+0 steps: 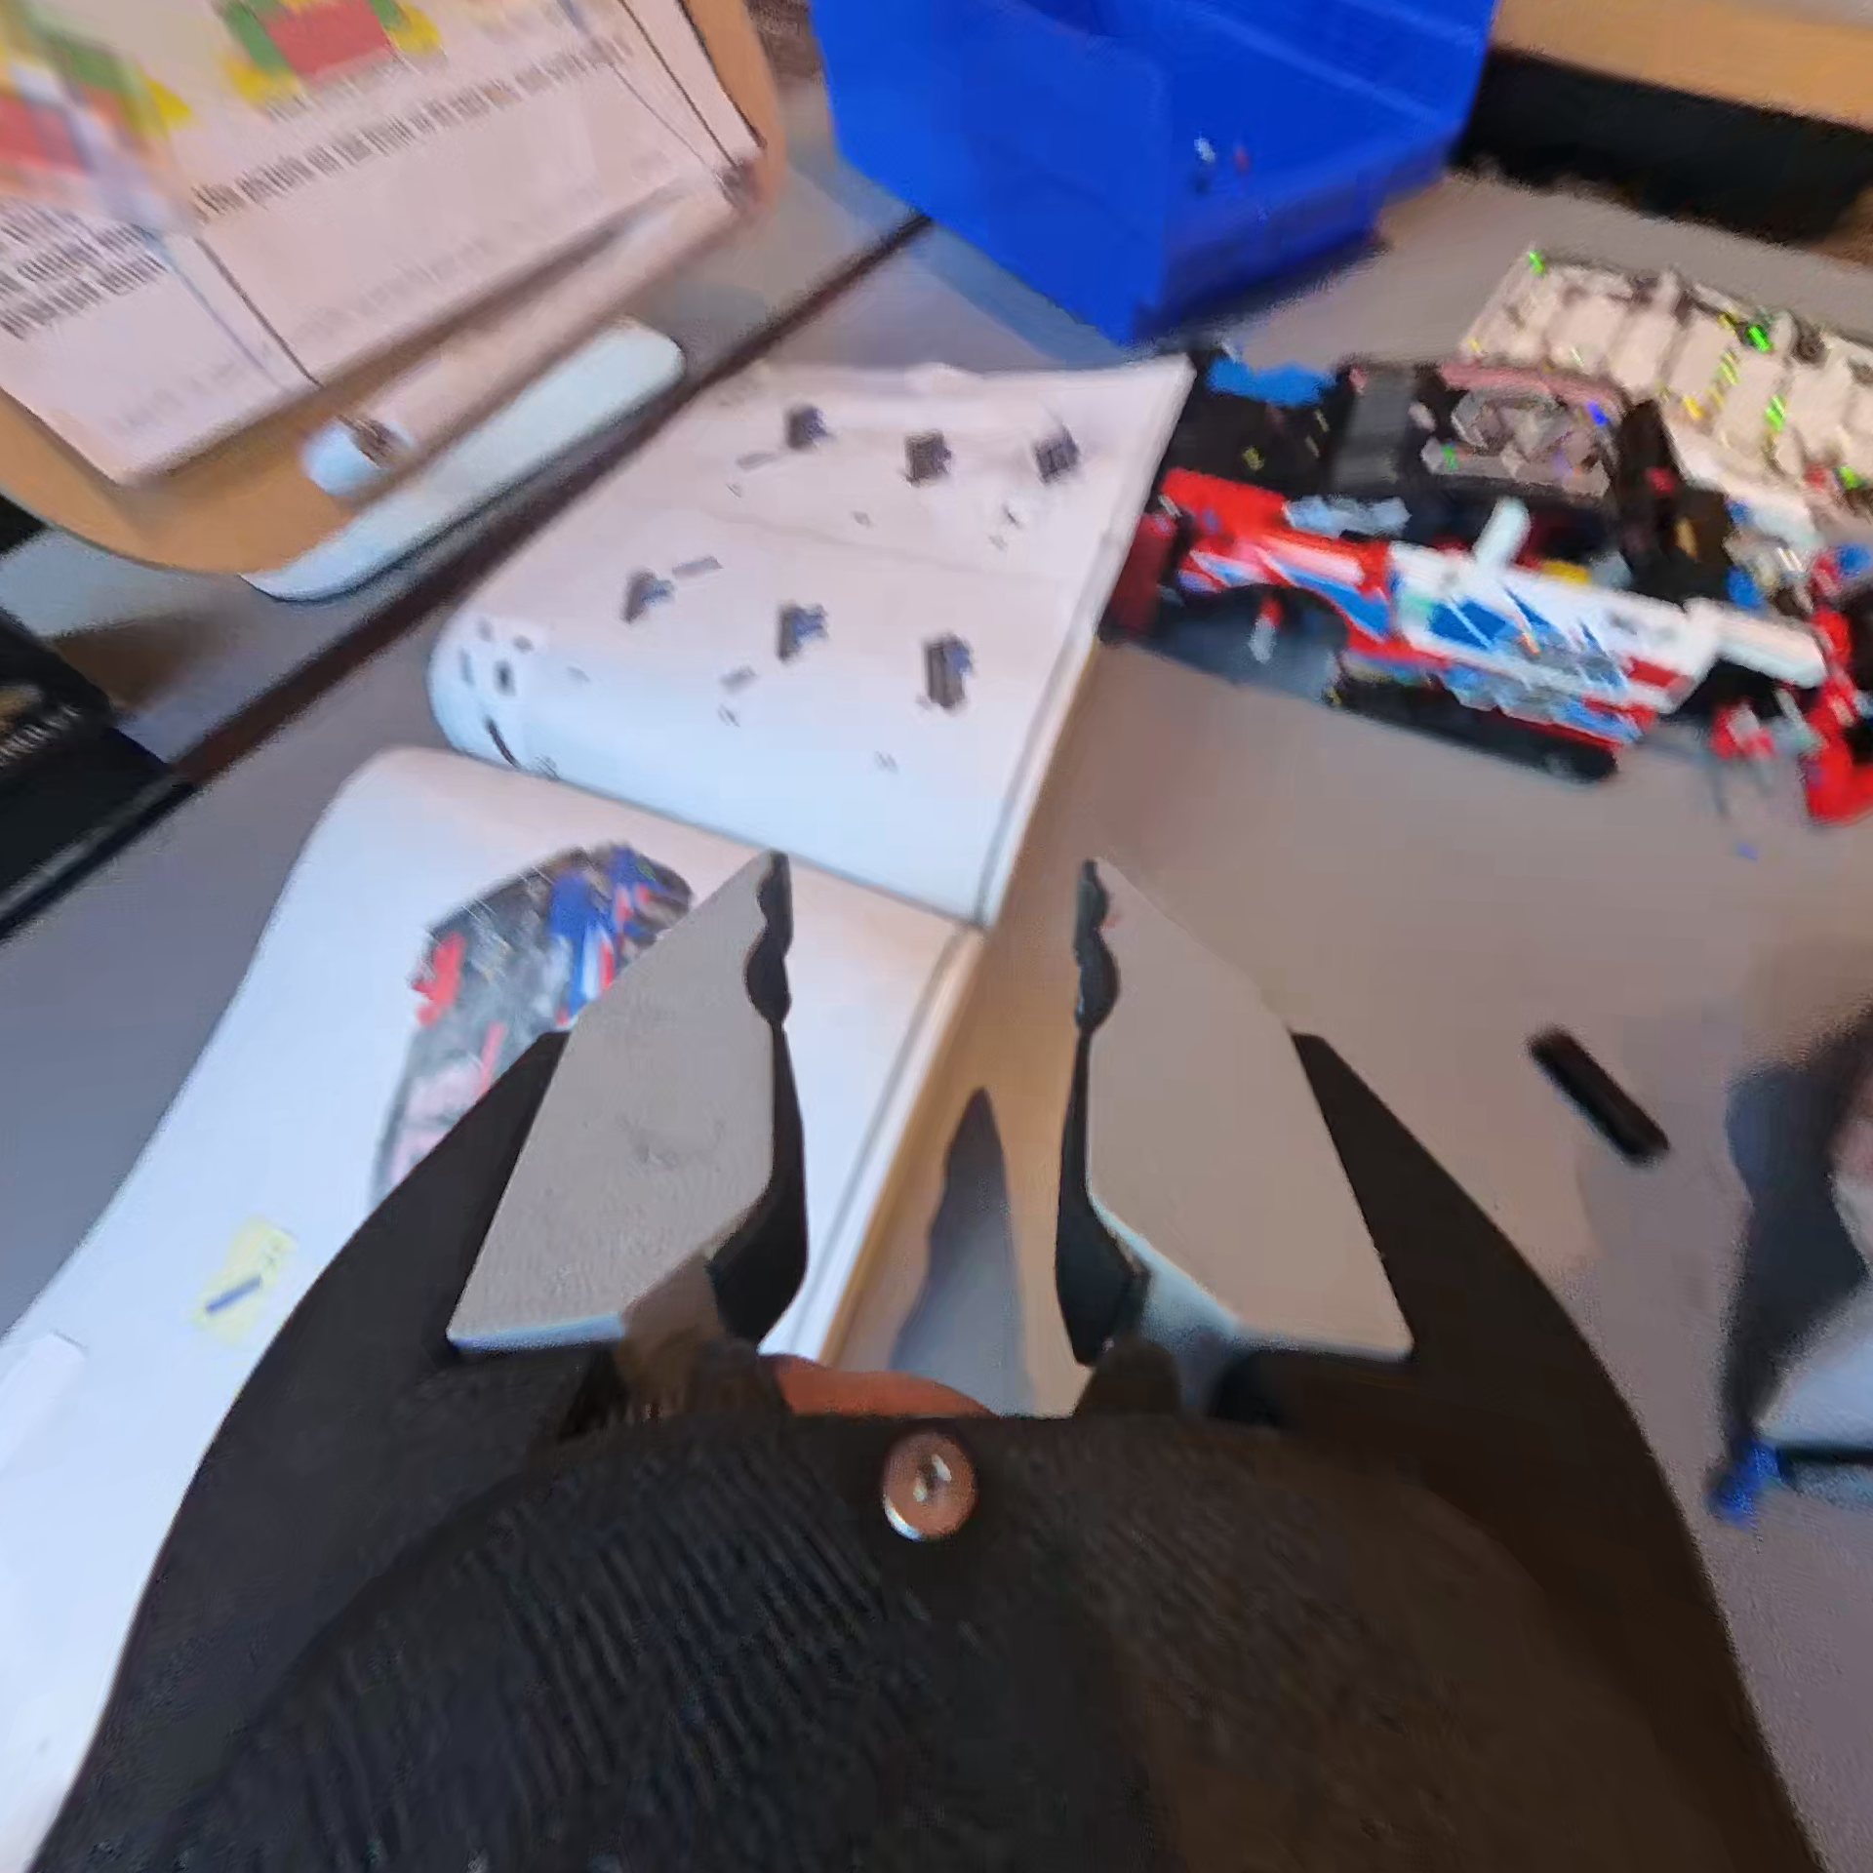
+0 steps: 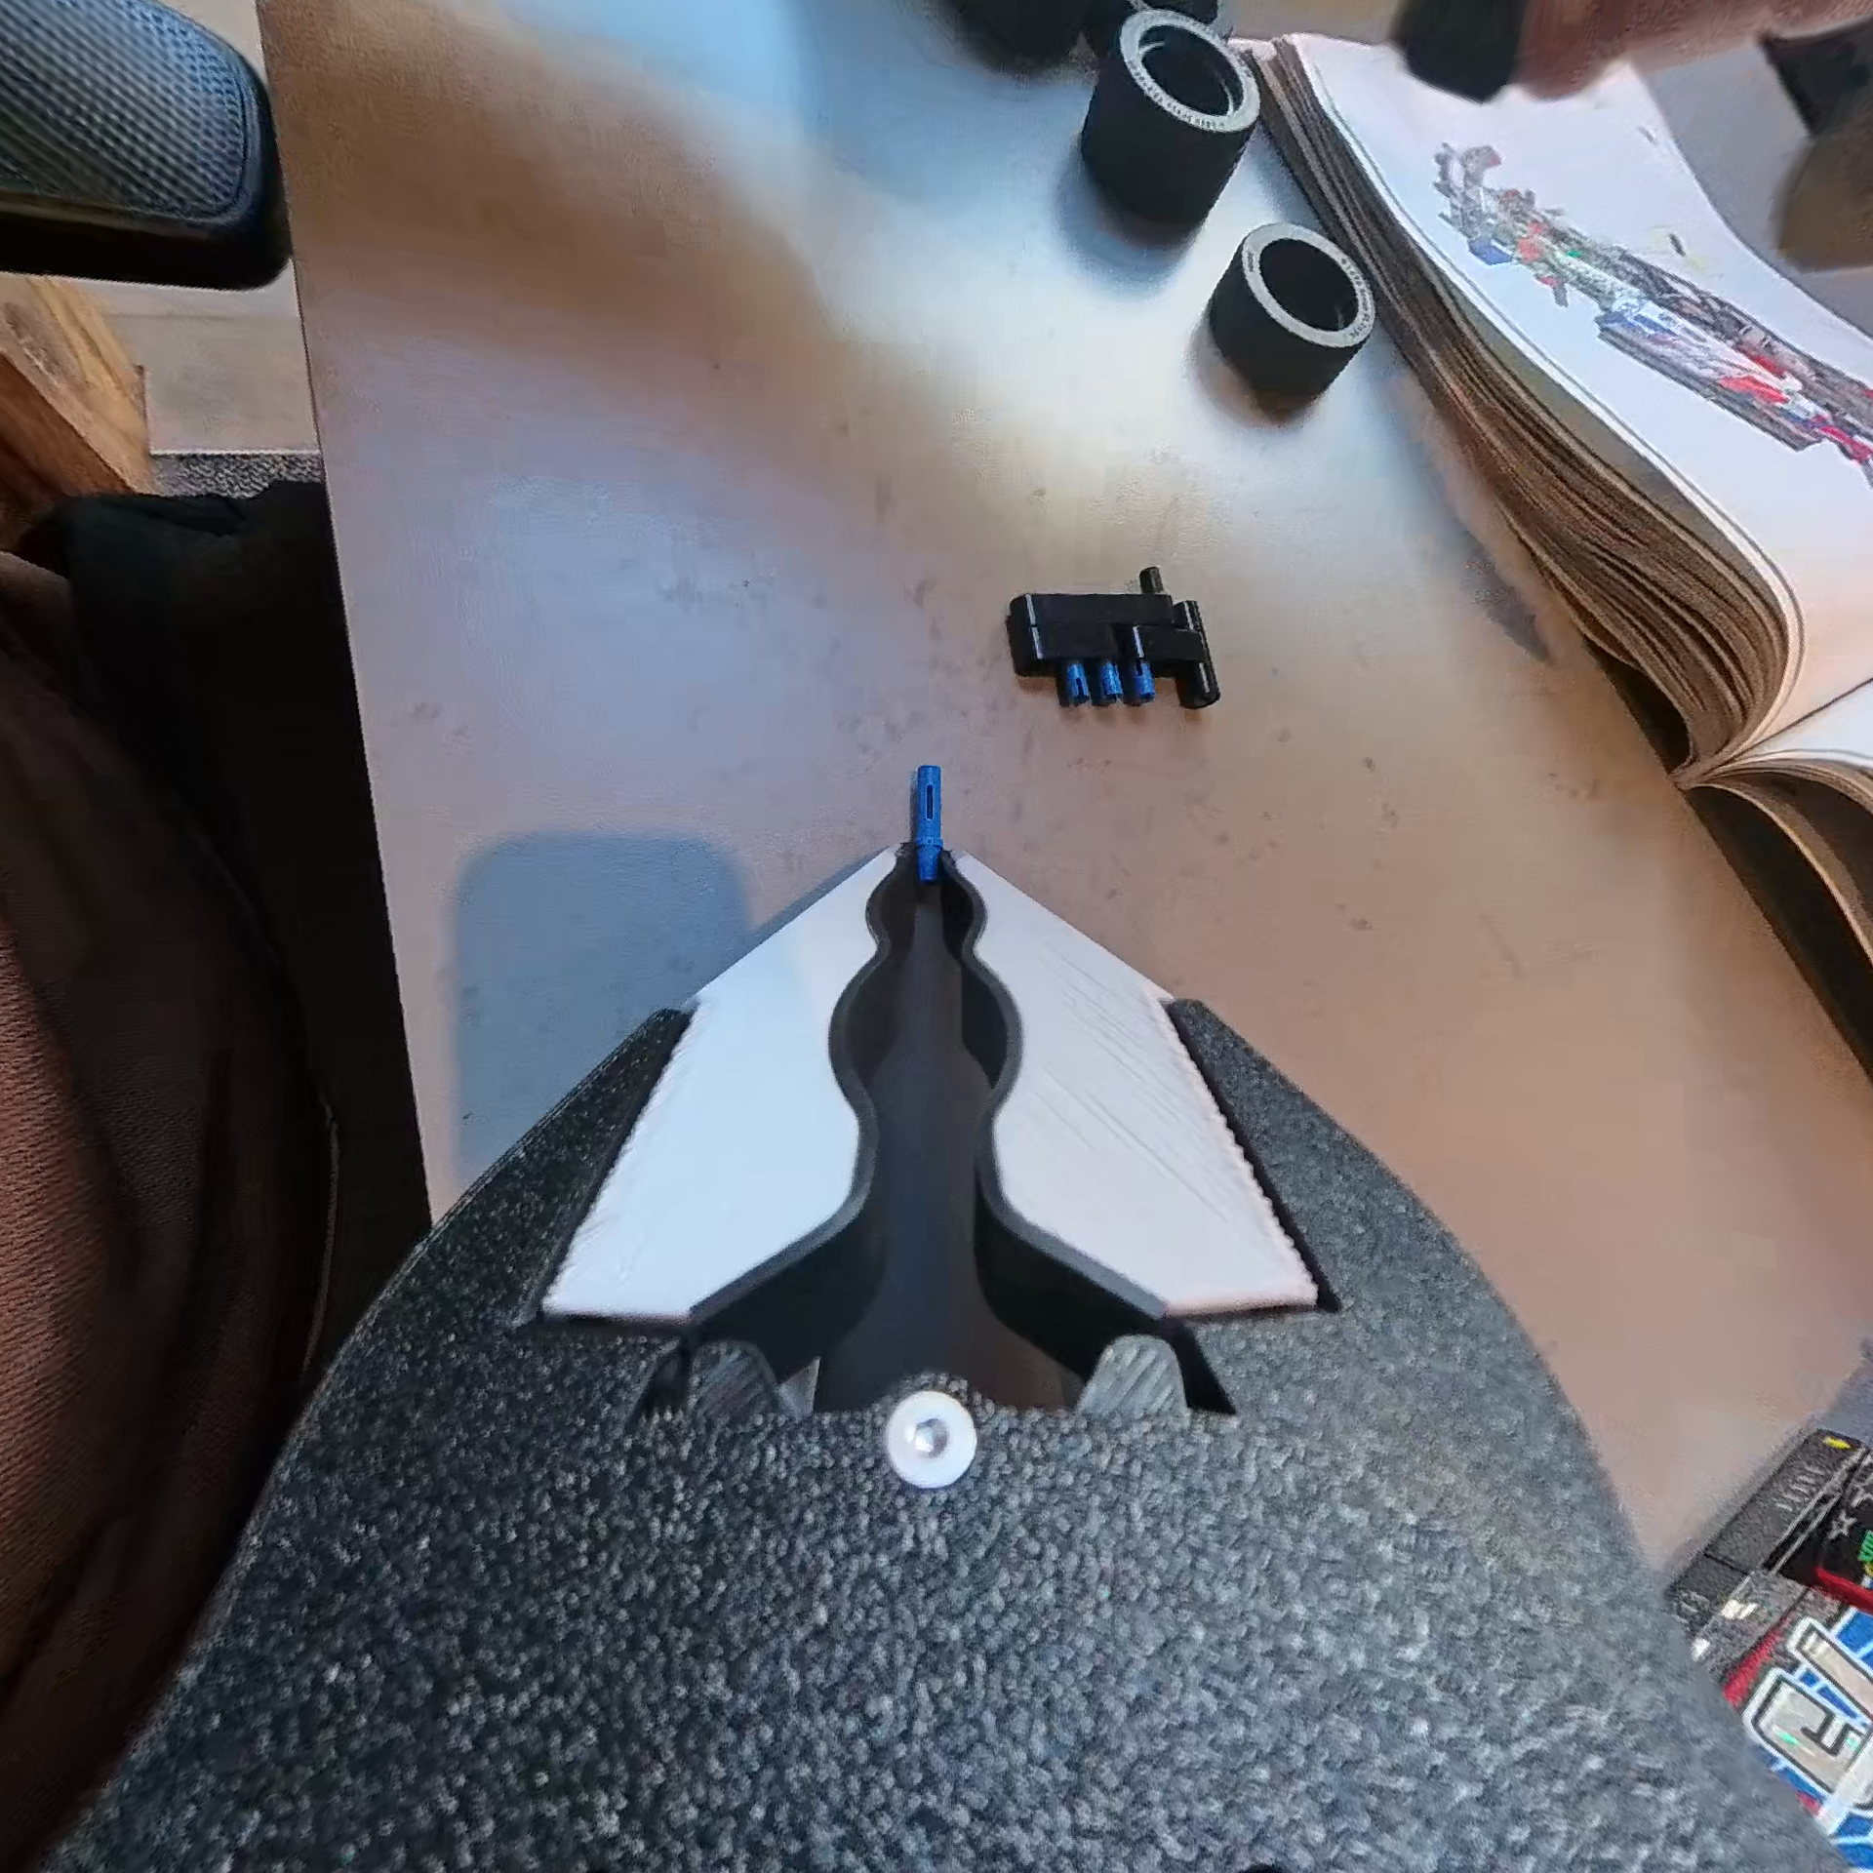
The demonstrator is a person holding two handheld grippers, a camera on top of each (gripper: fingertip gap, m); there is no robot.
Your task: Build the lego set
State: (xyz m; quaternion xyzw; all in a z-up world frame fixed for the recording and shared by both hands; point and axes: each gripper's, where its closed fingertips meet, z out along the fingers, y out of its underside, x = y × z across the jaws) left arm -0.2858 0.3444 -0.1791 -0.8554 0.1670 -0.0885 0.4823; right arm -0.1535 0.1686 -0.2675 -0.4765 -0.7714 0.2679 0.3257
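Note:
My right gripper (image 2: pixel 926 859) is shut on a small blue pin (image 2: pixel 927 819) that sticks out past its tips, above the grey table (image 2: pixel 659 527). A black beam assembly (image 2: pixel 1113 639) with three blue pins in its side lies on the table ahead and to the right. My left gripper (image 1: pixel 932 882) is open and empty above the edge of the open instruction book (image 1: pixel 811 608). A partly built red, white and blue model (image 1: pixel 1470 568) stands on the table at the upper right. A loose black beam (image 1: pixel 1599 1093) lies to the right of the left gripper.
A blue bin (image 1: pixel 1145 152) stands behind the book. Two black tyres (image 2: pixel 1171 111) (image 2: pixel 1289 309) stand beyond the black assembly. The thick instruction book (image 2: pixel 1581 334) lies at the right. A chair armrest (image 2: pixel 122 132) is at upper left. A printed box (image 2: pixel 1794 1622) is at lower right. Spacing between my two grippers at the tips: around 25 cm.

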